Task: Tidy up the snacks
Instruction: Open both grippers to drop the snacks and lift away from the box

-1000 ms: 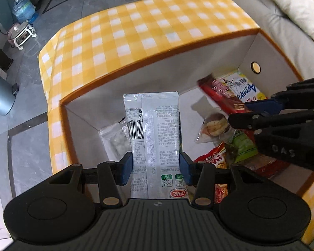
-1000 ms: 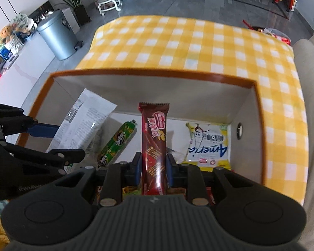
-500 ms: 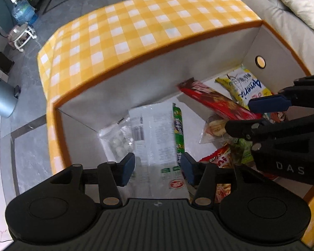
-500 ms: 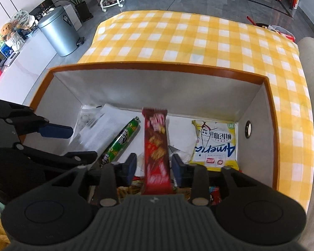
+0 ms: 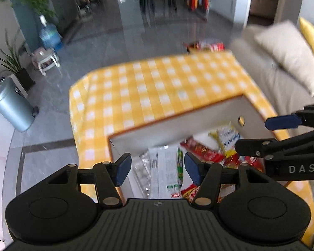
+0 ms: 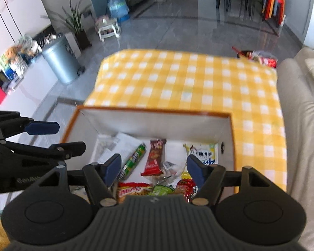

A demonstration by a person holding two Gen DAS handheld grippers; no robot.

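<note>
Both grippers hang above an open box (image 6: 227, 138) with white inner walls and an orange rim, which sits on a table covered in a yellow-and-white checked cloth (image 6: 178, 79). The left gripper (image 5: 156, 165) has its two blue-padded jaws spread wide with nothing between them, and the right gripper (image 6: 153, 168) is likewise released and holds nothing. The snacks lie on the floor of the box. In the right wrist view, one white packet with a barcode (image 6: 119, 144) lies flat at the left, one slim green stick snack (image 6: 134, 160) lies slanted just beside it, one dark red chocolate bar (image 6: 156, 156) lies near the middle, and one yellow-and-white bag with blue lettering (image 6: 203, 153) lies at the right wall. One clear wrapper (image 6: 170, 168) sits just below the chocolate bar, and nearer the camera a small heap shows one orange-red packet (image 6: 134, 191), one green packet (image 6: 163, 189) and one red packet (image 6: 186, 185), partly hidden by the gripper body, so more may lie beneath. Outside the box there are one grey bin (image 6: 60, 62), one blue water bottle (image 6: 118, 6) and one small white stool (image 6: 107, 28) on the floor, and a beige sofa (image 6: 299, 125) touches the table's right side.
</note>
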